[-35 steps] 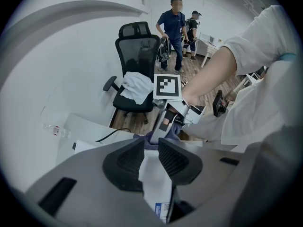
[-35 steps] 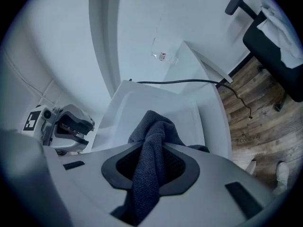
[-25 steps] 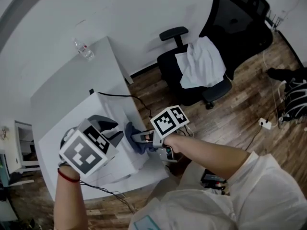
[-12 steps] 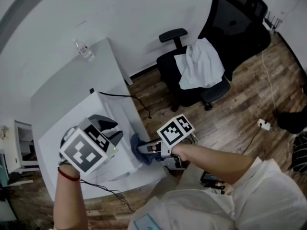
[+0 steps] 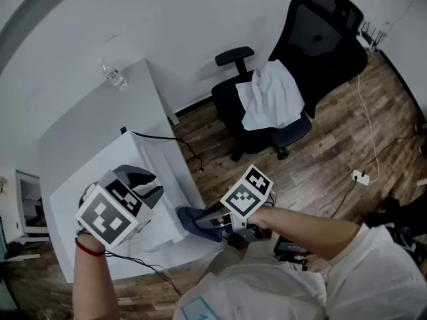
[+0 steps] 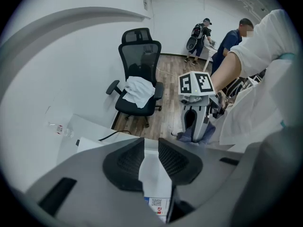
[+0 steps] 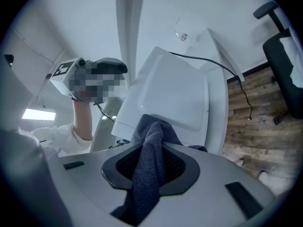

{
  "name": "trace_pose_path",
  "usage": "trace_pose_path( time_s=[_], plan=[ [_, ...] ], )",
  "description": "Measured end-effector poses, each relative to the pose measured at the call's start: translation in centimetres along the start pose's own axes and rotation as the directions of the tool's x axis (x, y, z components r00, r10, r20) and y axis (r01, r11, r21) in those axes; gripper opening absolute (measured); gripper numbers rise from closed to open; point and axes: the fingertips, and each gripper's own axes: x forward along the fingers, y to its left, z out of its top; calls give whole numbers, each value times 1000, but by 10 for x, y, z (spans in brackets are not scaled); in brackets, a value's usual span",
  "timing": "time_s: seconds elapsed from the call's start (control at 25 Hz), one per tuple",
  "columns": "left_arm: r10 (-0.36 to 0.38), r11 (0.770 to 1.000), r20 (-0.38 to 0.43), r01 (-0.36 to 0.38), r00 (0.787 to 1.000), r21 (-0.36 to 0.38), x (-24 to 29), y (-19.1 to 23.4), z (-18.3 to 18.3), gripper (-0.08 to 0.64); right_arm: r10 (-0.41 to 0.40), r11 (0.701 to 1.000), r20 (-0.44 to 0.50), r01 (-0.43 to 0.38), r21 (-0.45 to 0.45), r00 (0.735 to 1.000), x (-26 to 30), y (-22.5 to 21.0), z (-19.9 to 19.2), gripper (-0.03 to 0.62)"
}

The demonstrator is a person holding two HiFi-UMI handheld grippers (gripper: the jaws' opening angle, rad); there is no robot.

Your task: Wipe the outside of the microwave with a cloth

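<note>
Here right gripper [image 7: 150, 149] fingers clamp the cloth [image 7: 152, 126] lengthwise toward the microwave [image 7: 175, 93]; left gripper [image 6: 151, 146] fingers slightly apart.

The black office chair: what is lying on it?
A crumpled white cloth lies on the chair, over its seat; the seat beneath it is mostly covered.

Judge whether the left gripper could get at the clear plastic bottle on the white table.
Probably yes, at a stretch: the left gripper is open and empty above the white microwave, and only bare white table lies before the clear plastic bottle at the far corner.
</note>
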Motion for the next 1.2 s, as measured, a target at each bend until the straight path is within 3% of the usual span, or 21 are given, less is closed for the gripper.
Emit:
trace_pose_path(
  time_s=[0.2, 0.32, 0.44, 0.56, 0.68, 0.8, 0.92, 1.04, 1.12, 1.2],
  plan=[
    [29, 999, 63, -26, 998, -48, -14, -3, -2, 94, -51, 987, 41, 57, -153, 998, -20, 20, 31, 94],
    [84, 992, 130, -71, 988, -102, -26, 1, -1, 94, -90, 962, 51, 100, -253, 995, -29, 35, 48, 94],
    [177, 975, 215, -141, 960, -173, -42, 10, 3, 81, -136, 919, 68, 151, -363, 988, -33, 51, 65, 94],
    [275, 945, 298, -200, 914, -257, -59, 18, 5, 62, -161, 880, 93, 185, -438, 983, -36, 66, 81, 95],
    [381, 900, 378, -244, 844, -361, -76, 26, 2, 45, -193, 818, 123, 229, -528, 973, -36, 78, 94, 95],
    [492, 836, 426, -276, 759, -474, -94, 32, -10, 37, -192, 769, 147, 242, -592, 970, -28, 90, 106, 95],
    [607, 764, 463, -313, 646, -564, -117, 35, -23, 35, -150, 729, 191, 239, -642, 970, -19, 107, 118, 95],
    [692, 700, 496, -321, 524, -638, -140, 36, -30, 35, -57, 691, 279, 240, -682, 959, -18, 129, 134, 95],
    [710, 688, 517, -314, 477, -655, -145, 33, -31, 35, 0, 668, 316, 235, -706, 949, -21, 141, 142, 95],
    [708, 694, 539, -310, 457, -650, -145, 29, -30, 35, 19, 632, 316, 233, -739, 949, -25, 149, 147, 95]
  ],
)
